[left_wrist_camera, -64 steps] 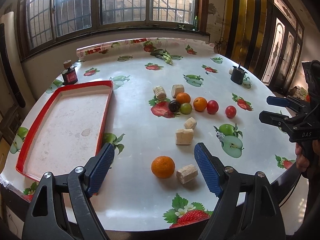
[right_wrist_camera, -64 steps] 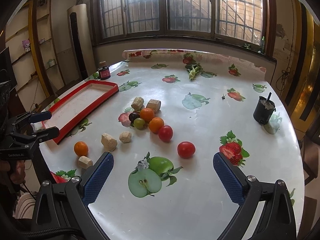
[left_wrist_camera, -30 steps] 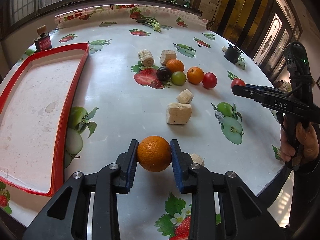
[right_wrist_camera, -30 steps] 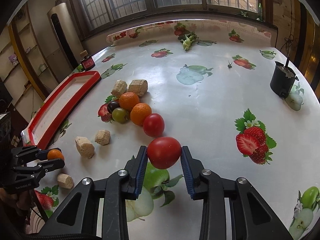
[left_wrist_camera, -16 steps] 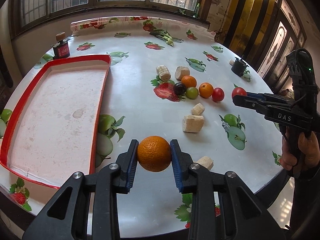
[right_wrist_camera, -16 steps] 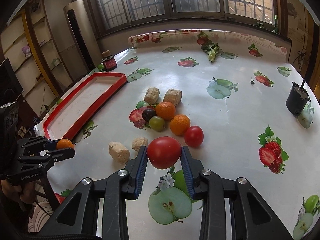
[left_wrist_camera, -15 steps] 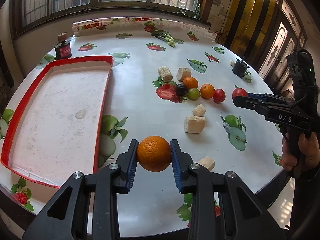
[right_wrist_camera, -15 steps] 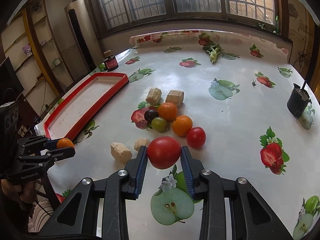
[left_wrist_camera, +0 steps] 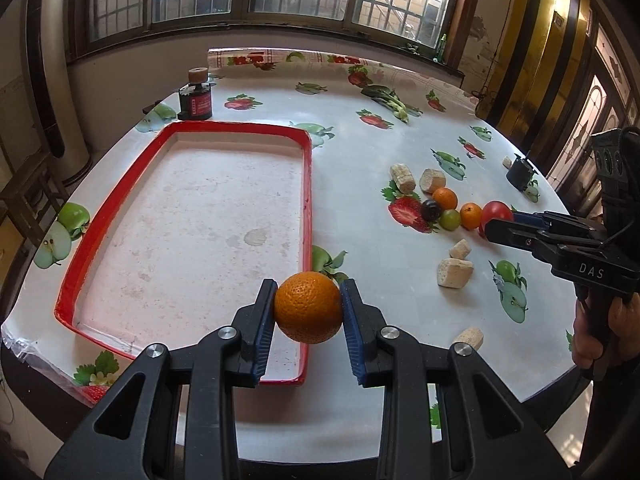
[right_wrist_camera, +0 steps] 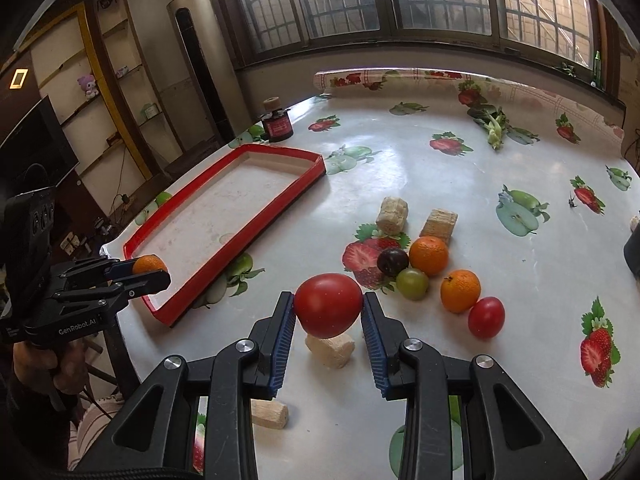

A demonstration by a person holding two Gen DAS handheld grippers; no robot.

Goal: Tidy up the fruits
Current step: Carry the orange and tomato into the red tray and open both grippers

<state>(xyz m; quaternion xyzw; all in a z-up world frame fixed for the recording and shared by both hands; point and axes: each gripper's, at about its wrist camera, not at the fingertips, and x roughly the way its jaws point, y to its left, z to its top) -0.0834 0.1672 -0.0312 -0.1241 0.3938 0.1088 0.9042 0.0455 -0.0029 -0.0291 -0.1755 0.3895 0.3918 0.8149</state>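
Barred windows run behind a round desk (left_wrist_camera: 360, 152) covered in a fruit-printed cloth, with a red-rimmed tray (left_wrist_camera: 308, 184) on its left part. Two seconds ago both pairs of jaws stood wide over fruit lying on the cloth; now the left gripper (left_wrist_camera: 308, 312) is clamped on an orange (left_wrist_camera: 308, 307) and has carried it off the cloth to hang at the tray's near right rim. The right gripper (right_wrist_camera: 328, 312) is clamped on a red tomato (right_wrist_camera: 328, 305), lifted clear above a pale cork-like block (right_wrist_camera: 330, 350), well short of the tray. Both pickups look done, so what remains of this step is setting each fruit down in the tray, the orange first. Two small oranges (right_wrist_camera: 429, 255), a dark plum (right_wrist_camera: 393, 262), a green fruit (right_wrist_camera: 412, 283) and another tomato (right_wrist_camera: 486, 317) are left clustered on the cloth.
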